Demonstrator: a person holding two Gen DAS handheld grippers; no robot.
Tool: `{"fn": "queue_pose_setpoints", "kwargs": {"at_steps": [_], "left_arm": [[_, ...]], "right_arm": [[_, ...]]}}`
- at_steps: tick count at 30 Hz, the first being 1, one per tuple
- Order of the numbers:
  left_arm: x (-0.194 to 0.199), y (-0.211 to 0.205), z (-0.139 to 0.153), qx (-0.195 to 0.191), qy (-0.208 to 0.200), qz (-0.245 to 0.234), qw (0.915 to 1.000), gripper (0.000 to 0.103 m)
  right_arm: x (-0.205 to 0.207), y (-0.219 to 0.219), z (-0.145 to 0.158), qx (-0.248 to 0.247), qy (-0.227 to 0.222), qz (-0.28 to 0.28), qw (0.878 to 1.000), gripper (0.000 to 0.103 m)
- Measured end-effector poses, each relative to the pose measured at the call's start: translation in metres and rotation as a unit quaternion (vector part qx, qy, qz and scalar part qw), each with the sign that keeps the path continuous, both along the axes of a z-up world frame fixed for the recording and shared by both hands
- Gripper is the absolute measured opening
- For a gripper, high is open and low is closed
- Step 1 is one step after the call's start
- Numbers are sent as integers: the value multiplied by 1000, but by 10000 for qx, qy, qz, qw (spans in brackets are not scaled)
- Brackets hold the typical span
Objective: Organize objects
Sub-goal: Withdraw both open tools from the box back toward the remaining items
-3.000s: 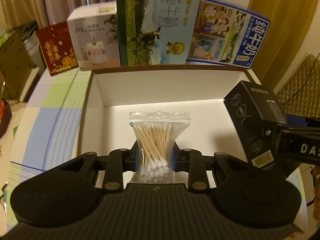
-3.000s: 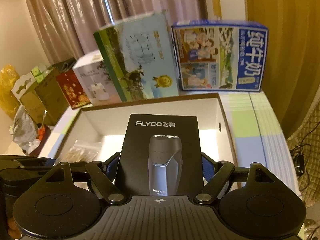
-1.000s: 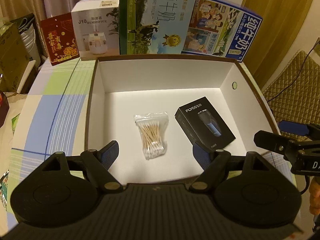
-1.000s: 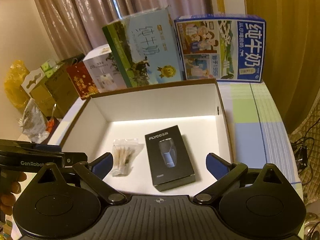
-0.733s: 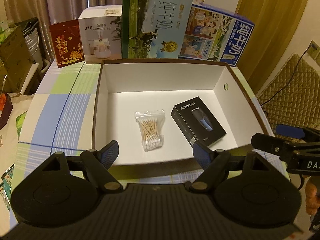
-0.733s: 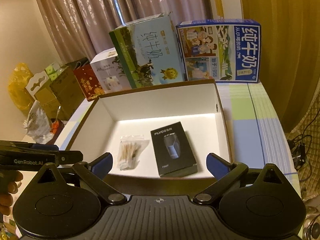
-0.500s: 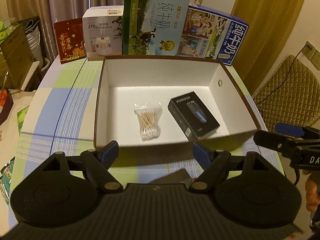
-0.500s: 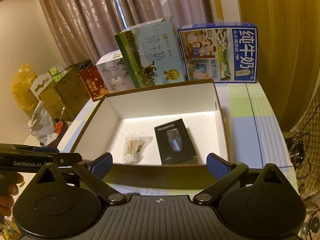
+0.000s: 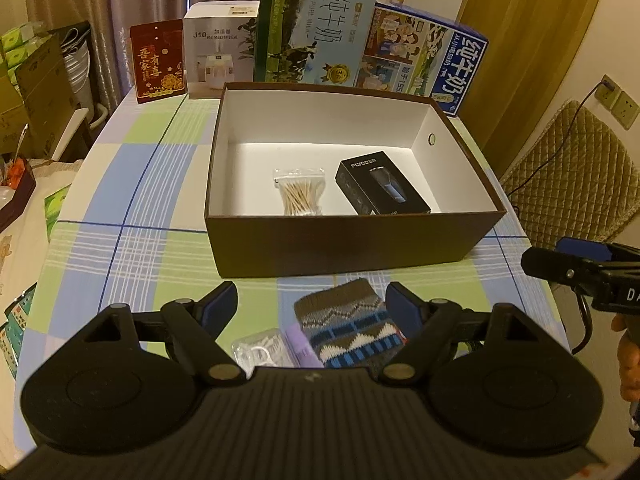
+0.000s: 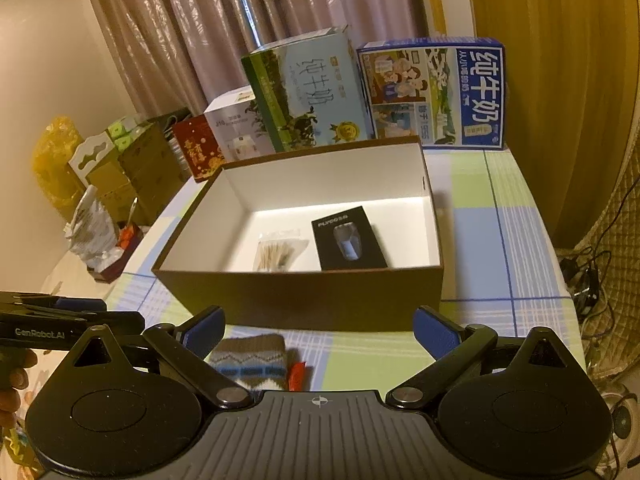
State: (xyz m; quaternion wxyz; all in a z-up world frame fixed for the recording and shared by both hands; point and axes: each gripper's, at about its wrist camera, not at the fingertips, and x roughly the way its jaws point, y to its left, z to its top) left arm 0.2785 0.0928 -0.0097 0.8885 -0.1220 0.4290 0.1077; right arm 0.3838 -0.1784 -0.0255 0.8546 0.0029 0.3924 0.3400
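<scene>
Before the brown box [image 9: 340, 248], both grippers hover level, jaws wide apart.

Two milk cartons [image 9: 316, 28], a humidifier box [image 9: 218, 56] and a red packet [image 9: 158, 66] (all upright) line the checked tablecloth [image 9: 120, 184].

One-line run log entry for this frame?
left tool: open, empty | right tool: open, empty | brown box: cotton swab bag, shaver box | table: knit sock next
</scene>
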Motion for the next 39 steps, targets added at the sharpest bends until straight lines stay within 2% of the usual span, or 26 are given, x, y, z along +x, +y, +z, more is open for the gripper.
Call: {"fn": "queue_pose_setpoints", "kwargs": {"at_steps": [19, 39], "left_arm": [[-51, -24, -22, -56, 193, -20, 9998, 78], [-74, -50, -55, -42, 497, -299, 9983, 81]], "right_arm": [[-36, -27, -20, -233, 251, 57, 9994, 98], [-56, -45, -50, -579, 593, 65, 9965, 98]]}}
